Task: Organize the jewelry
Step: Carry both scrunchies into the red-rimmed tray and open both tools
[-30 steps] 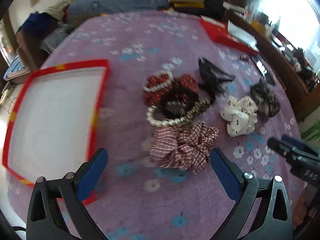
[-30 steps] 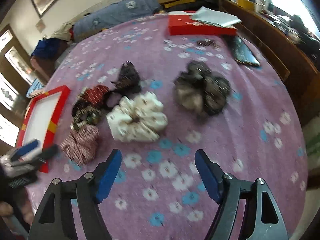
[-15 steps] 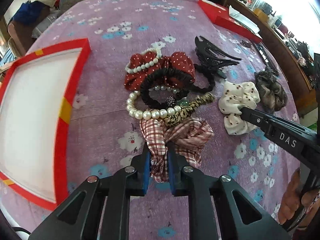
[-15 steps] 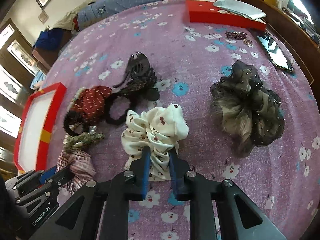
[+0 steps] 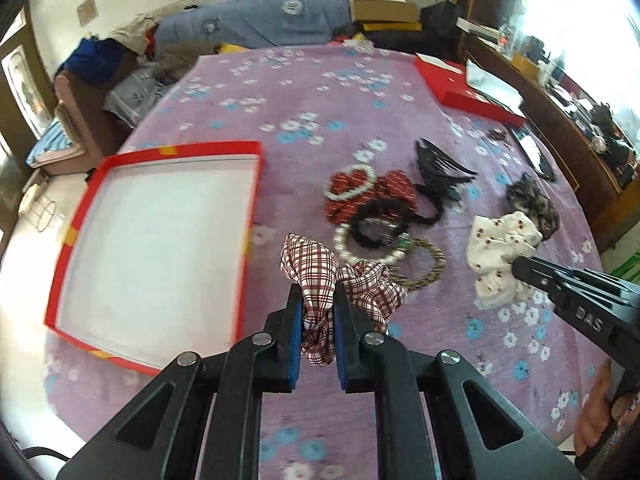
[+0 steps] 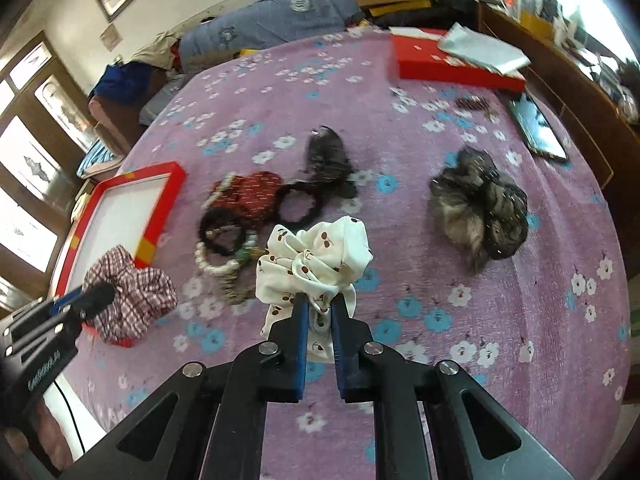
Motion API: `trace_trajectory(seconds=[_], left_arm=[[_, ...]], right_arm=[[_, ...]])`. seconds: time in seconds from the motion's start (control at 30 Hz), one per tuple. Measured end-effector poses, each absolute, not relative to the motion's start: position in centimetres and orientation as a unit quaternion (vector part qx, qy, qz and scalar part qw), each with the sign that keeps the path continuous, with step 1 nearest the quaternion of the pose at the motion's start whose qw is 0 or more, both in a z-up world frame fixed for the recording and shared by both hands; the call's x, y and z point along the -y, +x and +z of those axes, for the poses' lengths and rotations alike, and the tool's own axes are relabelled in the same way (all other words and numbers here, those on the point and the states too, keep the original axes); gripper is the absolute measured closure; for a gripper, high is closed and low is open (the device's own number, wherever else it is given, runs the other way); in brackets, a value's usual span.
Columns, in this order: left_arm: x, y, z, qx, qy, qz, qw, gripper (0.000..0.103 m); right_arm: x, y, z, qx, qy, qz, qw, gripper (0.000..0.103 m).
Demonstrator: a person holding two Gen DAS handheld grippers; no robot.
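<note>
At nine o'clock in the left wrist view the red tray (image 5: 256, 184) lies empty, so nothing is sorted yet. At six, the left gripper (image 5: 316, 312) has its jaws clamped on the plaid scrunchie (image 5: 320, 276), lifted near the tray. At three, the right gripper (image 6: 320, 308) pinches the white cherry scrunchie (image 6: 320, 252). The red bow (image 5: 368, 192), pearl bracelet (image 5: 352, 256), black claw clip (image 5: 440, 168) and dark scrunchie (image 6: 480, 208) remain on the purple blanket (image 5: 320, 92).

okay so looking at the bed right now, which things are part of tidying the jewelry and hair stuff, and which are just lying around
Part of the job:
plaid scrunchie in the left gripper
cherry scrunchie in the right gripper
red tray
pearl bracelet
dark scrunchie

Just lying about:
phone
blue clothes
cardboard boxes
</note>
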State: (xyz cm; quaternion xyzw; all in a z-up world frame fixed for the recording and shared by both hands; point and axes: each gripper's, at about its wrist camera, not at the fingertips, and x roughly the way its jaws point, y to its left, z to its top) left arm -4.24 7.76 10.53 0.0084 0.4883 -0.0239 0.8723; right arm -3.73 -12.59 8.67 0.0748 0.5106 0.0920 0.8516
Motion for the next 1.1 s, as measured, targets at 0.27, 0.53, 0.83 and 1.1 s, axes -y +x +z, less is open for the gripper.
trace_trajectory(seconds=[0.27, 0.53, 0.83, 1.1], left_arm=[[-12.9, -4.5, 11.5, -0.477, -0.012, 0.005, 0.879, 0.090], [-18.4, -3.7, 11.5, -0.481, -0.027, 0.037, 0.876, 0.090], [-26.3, -3.1, 10.1, -0.496, -0.060, 0.091, 0.861, 0.090], [-32.8, -2.8, 8.1, -0.513, -0.092, 0.129, 0.844, 0.090]], right_arm=[[7.5, -4.0, 11.7, -0.487, 0.050, 0.126, 0.863, 0.091], [0.5, -3.1, 12.5, -0.490, 0.029, 0.178, 0.853, 0.091], [-7.8, -2.0, 11.0, -0.511, 0.001, 0.242, 0.825, 0.090], [-12.3, -1.5, 8.2, -0.542, -0.006, 0.266, 0.797, 0.090]])
